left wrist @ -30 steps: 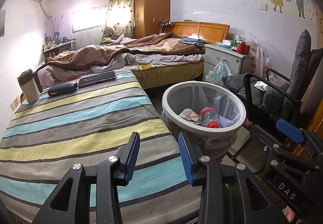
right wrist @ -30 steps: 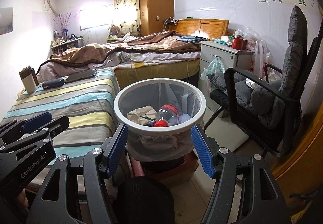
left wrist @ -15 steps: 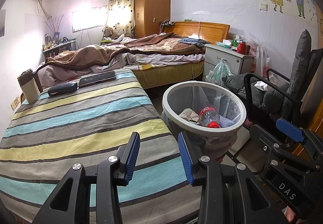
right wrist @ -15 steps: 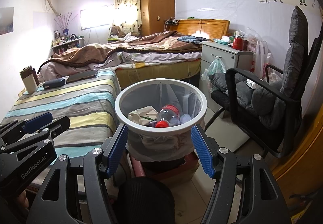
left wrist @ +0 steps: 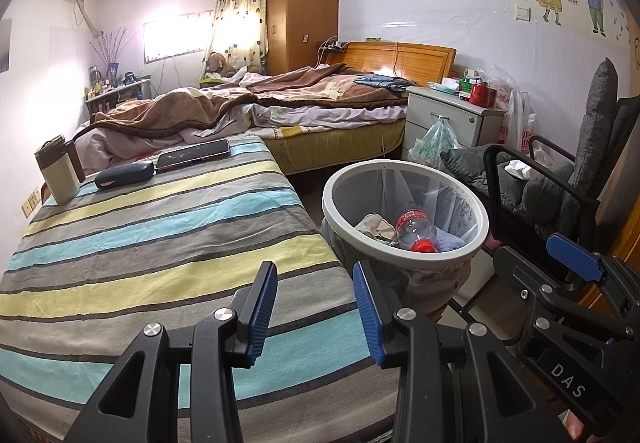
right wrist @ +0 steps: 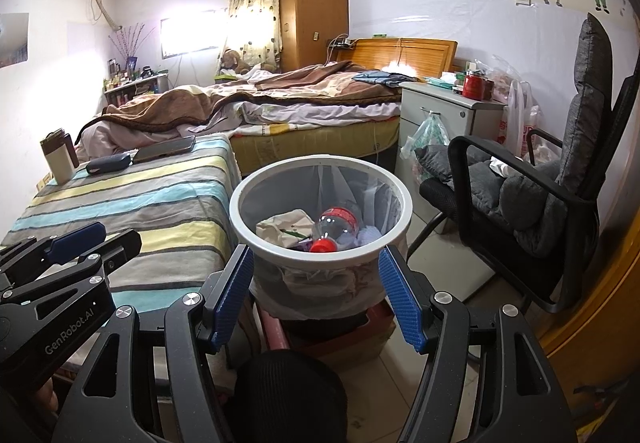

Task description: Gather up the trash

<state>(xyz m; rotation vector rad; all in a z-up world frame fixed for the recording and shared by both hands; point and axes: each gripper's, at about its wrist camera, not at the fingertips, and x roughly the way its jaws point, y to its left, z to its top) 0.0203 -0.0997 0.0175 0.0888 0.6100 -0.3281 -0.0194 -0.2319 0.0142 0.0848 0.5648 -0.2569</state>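
Note:
A white-rimmed trash bin (left wrist: 482,221) (right wrist: 248,231) with a clear liner stands beside the striped bed. Inside it lie a plastic bottle with a red cap (left wrist: 414,229) (right wrist: 334,225), crumpled paper (left wrist: 376,227) (right wrist: 286,227) and a pale wad. My left gripper (left wrist: 316,309) hovers over the bed's near corner, left of the bin; it is open with a narrow gap and nothing between its blue pads. My right gripper (right wrist: 318,297) sits just before the bin, open wide and empty.
The striped bed (left wrist: 140,243) carries a mug (left wrist: 58,169), a dark case (left wrist: 124,173) and a tablet (left wrist: 194,153). A black armchair (right wrist: 540,195) with grey cushions stands right of the bin, a white nightstand (right wrist: 452,115) behind. A black round object (right wrist: 290,395) lies under my right gripper.

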